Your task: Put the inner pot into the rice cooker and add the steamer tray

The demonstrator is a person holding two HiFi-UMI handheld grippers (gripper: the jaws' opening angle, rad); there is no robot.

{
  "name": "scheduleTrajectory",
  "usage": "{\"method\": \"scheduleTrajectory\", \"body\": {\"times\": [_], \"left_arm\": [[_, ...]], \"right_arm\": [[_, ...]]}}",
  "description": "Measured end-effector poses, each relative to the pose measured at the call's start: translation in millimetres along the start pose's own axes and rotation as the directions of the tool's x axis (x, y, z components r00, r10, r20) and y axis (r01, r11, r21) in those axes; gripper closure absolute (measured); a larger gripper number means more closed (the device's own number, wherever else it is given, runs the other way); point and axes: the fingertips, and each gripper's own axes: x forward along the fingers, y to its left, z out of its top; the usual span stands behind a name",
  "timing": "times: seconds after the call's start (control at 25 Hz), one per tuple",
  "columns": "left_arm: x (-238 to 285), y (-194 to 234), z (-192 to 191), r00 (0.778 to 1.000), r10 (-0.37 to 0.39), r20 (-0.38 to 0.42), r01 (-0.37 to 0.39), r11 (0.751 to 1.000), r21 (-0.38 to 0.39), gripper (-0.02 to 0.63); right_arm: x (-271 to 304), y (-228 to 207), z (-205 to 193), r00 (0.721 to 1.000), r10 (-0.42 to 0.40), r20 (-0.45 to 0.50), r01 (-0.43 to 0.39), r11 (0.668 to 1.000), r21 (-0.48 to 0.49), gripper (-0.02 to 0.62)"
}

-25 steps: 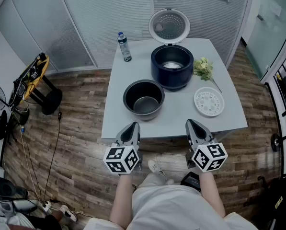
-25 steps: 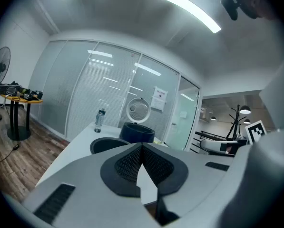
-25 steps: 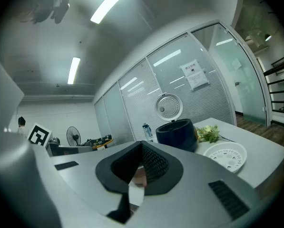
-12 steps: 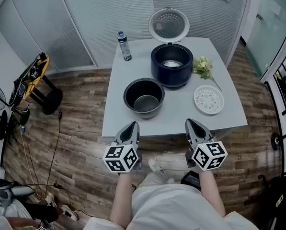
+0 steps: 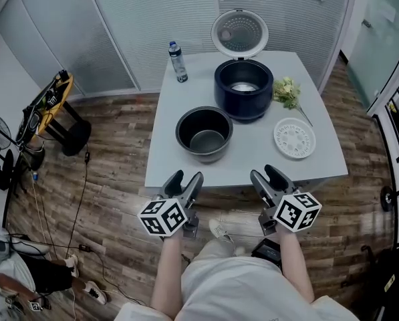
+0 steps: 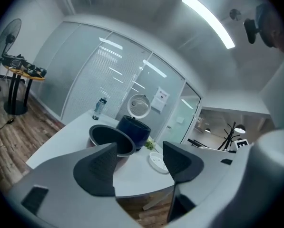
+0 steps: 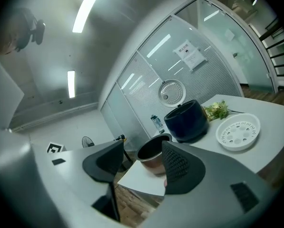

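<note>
- Left claw [image 5: 186, 178]: jaws have just been opening and now stand wide apart, nothing between them; I hold it just off the near edge of the desk [image 5: 249, 162], touching nothing
- Right claw [image 5: 264, 172]: same reading, jaws just opened, wide apart and empty; it sits beside the left one at the near desk edge
- Inner pot [image 5: 204, 134]: upright on the desk, left of centre, on my side of the rice cooker [image 5: 244, 89] and close to it; whether they touch I cannot tell; dark interior, bottom in plain view; well clear of both claws
- Rice cooker: dark blue body toward the far side of the desk, lid [image 5: 238, 32] swung up and back, its well open to view
- Steamer tray [image 5: 295, 139]: white, perforated, lying flat on the desk to the right of the inner pot, apart from pot and cooker
- Water bottle [image 5: 178, 61] upright at the far left corner; bunch of greenery [image 5: 287, 91] just right of the cooker
</note>
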Motion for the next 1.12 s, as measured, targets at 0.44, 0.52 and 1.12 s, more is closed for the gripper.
{"method": "scheduleTrajectory", "body": {"times": [0.44, 0.52, 1.12], "left_arm": [[12.0, 43.9, -3.9, 0.997, 0.076, -0.019, -0.077, 0.996, -0.053, 0.318], [23.1, 55.9, -2.7, 0.996, 0.083, -0.031, -0.085, 0.994, -0.061, 0.318], [123.8, 165.3, -1.6, 0.985, 0.098, -0.141, -0.124, 0.973, -0.194, 0.318]], "right_arm": [[38.1, -18.8, -11.0, 0.997, -0.002, -0.071, 0.004, 1.000, 0.028, 0.345], [54.1, -28.1, -9.5, 0.997, -0.011, -0.081, 0.014, 0.999, 0.036, 0.345], [201.7, -108.5, -17.1, 0.969, -0.087, -0.230, 0.101, 0.994, 0.051, 0.348]]}}
